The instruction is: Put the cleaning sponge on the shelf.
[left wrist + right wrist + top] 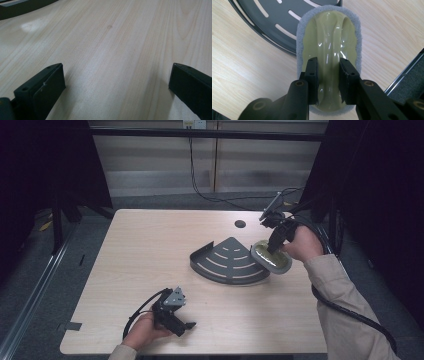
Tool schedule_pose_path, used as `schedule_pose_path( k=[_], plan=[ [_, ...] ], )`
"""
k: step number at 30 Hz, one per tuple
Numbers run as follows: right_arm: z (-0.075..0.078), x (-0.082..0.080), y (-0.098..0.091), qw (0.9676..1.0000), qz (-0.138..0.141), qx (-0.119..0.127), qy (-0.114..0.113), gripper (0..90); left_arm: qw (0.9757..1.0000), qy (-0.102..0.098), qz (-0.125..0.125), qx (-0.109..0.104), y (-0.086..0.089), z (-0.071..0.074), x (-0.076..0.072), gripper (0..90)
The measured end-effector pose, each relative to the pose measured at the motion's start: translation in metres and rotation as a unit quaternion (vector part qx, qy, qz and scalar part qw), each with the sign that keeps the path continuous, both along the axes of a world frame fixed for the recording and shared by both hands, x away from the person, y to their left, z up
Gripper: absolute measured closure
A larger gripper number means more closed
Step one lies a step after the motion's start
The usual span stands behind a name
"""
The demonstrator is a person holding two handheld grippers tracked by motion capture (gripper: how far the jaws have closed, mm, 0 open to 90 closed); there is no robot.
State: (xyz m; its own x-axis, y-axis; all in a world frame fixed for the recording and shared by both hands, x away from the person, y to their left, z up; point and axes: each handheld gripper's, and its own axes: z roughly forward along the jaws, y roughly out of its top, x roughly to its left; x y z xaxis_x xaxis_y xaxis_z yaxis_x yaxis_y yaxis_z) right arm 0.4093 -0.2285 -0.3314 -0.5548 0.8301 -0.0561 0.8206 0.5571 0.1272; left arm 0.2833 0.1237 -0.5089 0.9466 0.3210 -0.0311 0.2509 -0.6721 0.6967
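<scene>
My right gripper (328,72) is shut on the raised ridge of an oval scrubber (329,37): a glossy yellow-green handle body over a grey scouring pad. The high view puts that scrubber (273,259) and right gripper (274,248) at the right edge of a dark grey fan-shaped slotted tray (227,262), whose rim (259,30) lies just beyond the pad. Near the table's front edge the left gripper (186,325) rests low in a hand. In the left gripper view its jaws (116,85) stand wide apart over bare wood, with nothing between them.
The light wooden table (150,250) has a round cable hole (240,224) at the back. Its right edge (404,72) runs close to the scrubber. A corner of the dark tray (22,7) lies far ahead of the left gripper. Black cables trail from both grippers.
</scene>
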Motion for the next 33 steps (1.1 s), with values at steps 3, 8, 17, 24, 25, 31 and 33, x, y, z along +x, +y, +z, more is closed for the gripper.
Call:
schedule_pose_path(
  k=[3,8,17,24,25,31,33],
  plan=[
    [0.0,0.002,0.003,1.0,0.002,-0.001,0.001,71.3,1.0,0.0,0.0,0.0,0.0,0.0,0.0,0.0],
    [-0.001,0.007,0.003,1.0,-0.002,0.002,0.002,71.3,1.0,0.0,0.0,0.0,0.0,0.0,0.0,0.0],
    [-0.003,0.012,0.002,1.0,-0.007,0.003,-0.005,71.4,1.0,0.0,0.0,0.0,0.0,0.0,0.0,0.0],
    [-0.003,0.018,0.005,0.9999,-0.011,0.0,-0.004,71.4,1.0,0.0,-0.003,0.001,0.0,0.0,0.0,0.0],
    [-0.003,0.018,0.005,0.9999,-0.011,0.0,-0.004,71.4,1.0,0.0,-0.003,0.001,0.0,0.0,0.0,0.0],
    [-0.005,0.023,0.007,0.9999,-0.012,0.002,-0.004,71.4,1.0,0.0,-0.002,0.0,0.0,0.0,0.0,0.0],
    [-0.006,0.025,0.008,0.9999,-0.013,0.001,-0.003,71.4,1.0,0.0,-0.003,0.001,0.0,0.0,0.0,0.0]
  ],
)
